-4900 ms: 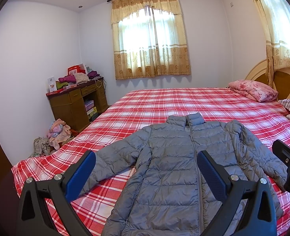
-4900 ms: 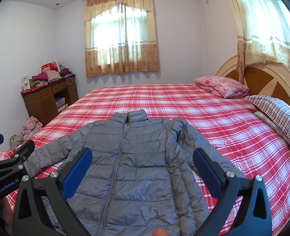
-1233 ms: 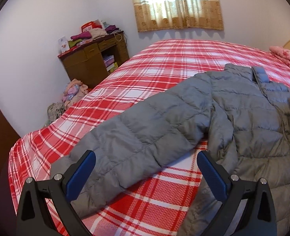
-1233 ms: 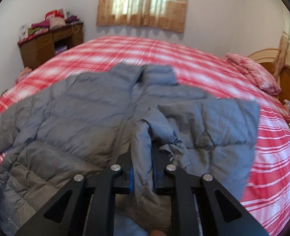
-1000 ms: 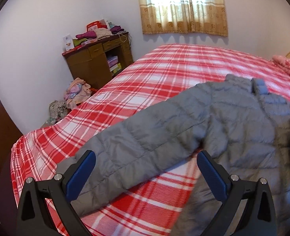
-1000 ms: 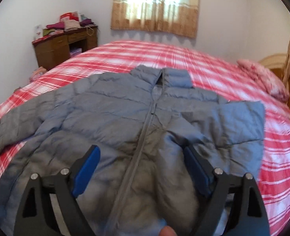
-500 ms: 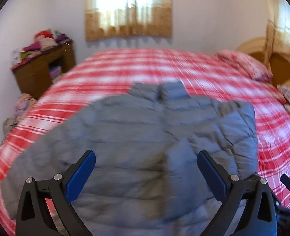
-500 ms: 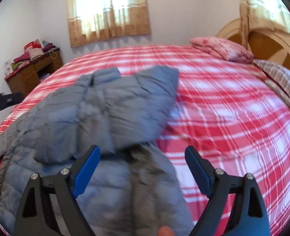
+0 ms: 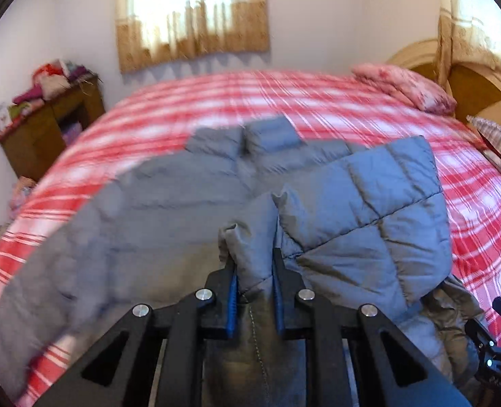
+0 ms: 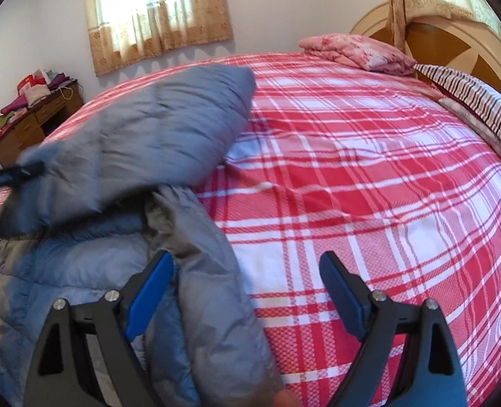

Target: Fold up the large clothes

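A grey puffer jacket [image 9: 169,210] lies on the red plaid bed [image 9: 481,217], collar towards the window. My left gripper [image 9: 253,271] is shut on the cuff of the jacket's folded right sleeve [image 9: 369,203], which lies across the jacket's front. In the right wrist view the jacket [image 10: 142,142] fills the left side, with the sleeve lifted. My right gripper [image 10: 247,288] is open and empty, its left finger at the jacket's right edge [image 10: 209,288], over the bedspread [image 10: 369,186].
A pink folded blanket [image 10: 359,51] and a striped pillow [image 10: 471,101] lie by the wooden headboard [image 10: 454,44]. A wooden desk piled with clothes [image 9: 47,125] stands by the left wall. Curtained window [image 9: 192,13] behind the bed.
My right gripper let go of the folded sleeve and swung right to the jacket's edge. My left gripper swung from the left sleeve to the middle and shut on the folded sleeve's cuff.
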A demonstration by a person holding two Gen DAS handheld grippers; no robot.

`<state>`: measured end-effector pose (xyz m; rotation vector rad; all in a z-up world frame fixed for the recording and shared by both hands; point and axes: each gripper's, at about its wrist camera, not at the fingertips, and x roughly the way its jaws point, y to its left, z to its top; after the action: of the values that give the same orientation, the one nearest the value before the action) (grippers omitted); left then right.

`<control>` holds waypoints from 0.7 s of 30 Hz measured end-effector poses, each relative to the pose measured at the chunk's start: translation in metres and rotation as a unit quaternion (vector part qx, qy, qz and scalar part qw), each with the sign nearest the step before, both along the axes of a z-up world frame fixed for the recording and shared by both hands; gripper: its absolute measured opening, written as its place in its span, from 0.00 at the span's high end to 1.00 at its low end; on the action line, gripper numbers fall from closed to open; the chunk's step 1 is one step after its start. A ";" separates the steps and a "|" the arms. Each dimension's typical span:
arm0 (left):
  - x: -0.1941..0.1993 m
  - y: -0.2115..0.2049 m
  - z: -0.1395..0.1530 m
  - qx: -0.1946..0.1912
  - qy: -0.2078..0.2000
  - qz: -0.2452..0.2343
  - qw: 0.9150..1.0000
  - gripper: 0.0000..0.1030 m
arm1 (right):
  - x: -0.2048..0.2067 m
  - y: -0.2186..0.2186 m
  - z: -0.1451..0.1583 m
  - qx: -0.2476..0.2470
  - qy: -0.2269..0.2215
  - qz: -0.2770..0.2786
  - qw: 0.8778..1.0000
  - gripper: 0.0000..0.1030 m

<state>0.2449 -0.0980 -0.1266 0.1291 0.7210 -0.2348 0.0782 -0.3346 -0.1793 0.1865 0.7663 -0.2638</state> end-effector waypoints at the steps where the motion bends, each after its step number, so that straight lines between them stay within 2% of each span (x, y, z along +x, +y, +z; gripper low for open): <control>1: 0.000 0.010 0.005 0.009 -0.013 0.010 1.000 0.84 | 0.000 -0.001 -0.001 -0.001 0.001 -0.001 1.000 0.13; 5: 0.007 0.035 0.002 0.042 -0.029 0.036 0.998 0.84 | -0.001 -0.003 -0.003 -0.001 0.006 -0.007 1.000 0.13; 8: 0.013 0.047 -0.015 0.061 -0.018 0.048 0.997 0.83 | 0.000 -0.007 -0.006 0.004 0.013 -0.008 1.000 0.13; 10: 0.021 0.047 -0.033 0.088 -0.005 0.059 0.994 0.81 | 0.001 -0.008 -0.007 0.011 0.021 -0.001 1.000 0.13; 12: 0.026 0.050 -0.044 0.107 0.002 0.074 0.991 0.66 | 0.002 -0.010 -0.005 0.009 0.030 0.012 0.999 0.18; 13: 0.027 0.053 -0.046 0.109 0.002 0.081 0.991 0.62 | 0.001 -0.010 -0.004 0.005 0.033 0.016 0.999 0.22; 15: 0.028 0.063 -0.049 0.110 0.000 0.102 0.989 0.55 | -0.002 -0.012 0.001 0.004 0.039 0.027 0.999 0.23; 19: 0.032 0.076 -0.050 0.154 -0.018 0.126 0.980 0.50 | -0.003 -0.017 0.015 -0.003 0.044 0.037 0.998 0.23; 21: 0.036 0.084 -0.048 0.157 -0.012 0.133 0.979 0.49 | 0.001 -0.023 0.030 -0.006 0.041 0.035 0.999 0.23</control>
<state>0.2804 -0.0143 -0.1749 0.3317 0.7399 0.1382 0.0790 -0.3580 -0.1496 0.1378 0.8499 -0.2103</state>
